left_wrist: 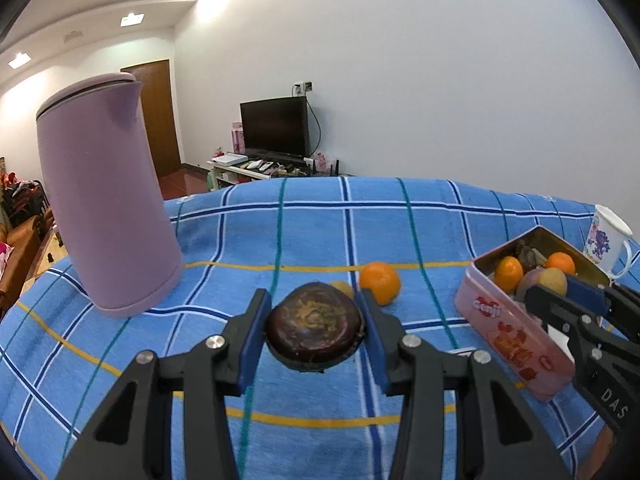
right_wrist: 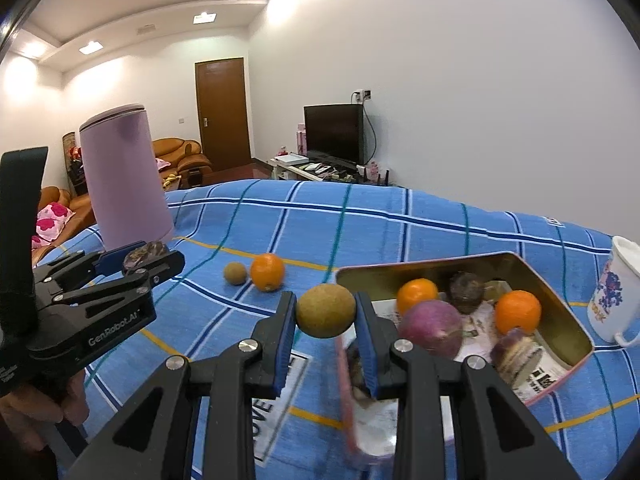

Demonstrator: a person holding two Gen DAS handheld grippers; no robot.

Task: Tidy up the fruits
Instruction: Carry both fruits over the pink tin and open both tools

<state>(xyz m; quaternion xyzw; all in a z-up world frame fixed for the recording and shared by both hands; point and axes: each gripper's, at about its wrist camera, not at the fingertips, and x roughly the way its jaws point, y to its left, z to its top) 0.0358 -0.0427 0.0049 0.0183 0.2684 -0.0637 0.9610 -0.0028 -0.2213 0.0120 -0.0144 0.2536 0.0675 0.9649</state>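
My left gripper (left_wrist: 316,330) is shut on a dark purple-brown fruit (left_wrist: 315,334) above the blue checked cloth (left_wrist: 320,232); the same gripper (right_wrist: 140,258) shows at the left in the right wrist view. My right gripper (right_wrist: 326,322) is shut on a round tan fruit (right_wrist: 326,311), held just left of the pink tin (right_wrist: 560,304); this gripper (left_wrist: 560,300) reaches over the tin (left_wrist: 516,340) in the left wrist view. The tin holds oranges (right_wrist: 518,311), a purple fruit (right_wrist: 431,330) and dark fruits. On the cloth lie an orange (right_wrist: 267,272) and a small tan fruit (right_wrist: 235,273).
A tall lilac kettle (left_wrist: 104,216) stands at the left of the table. A white floral mug (right_wrist: 616,296) stands right of the tin. A printed white card (right_wrist: 280,392) lies under my right gripper. Beyond the table are a TV, a door and sofas.
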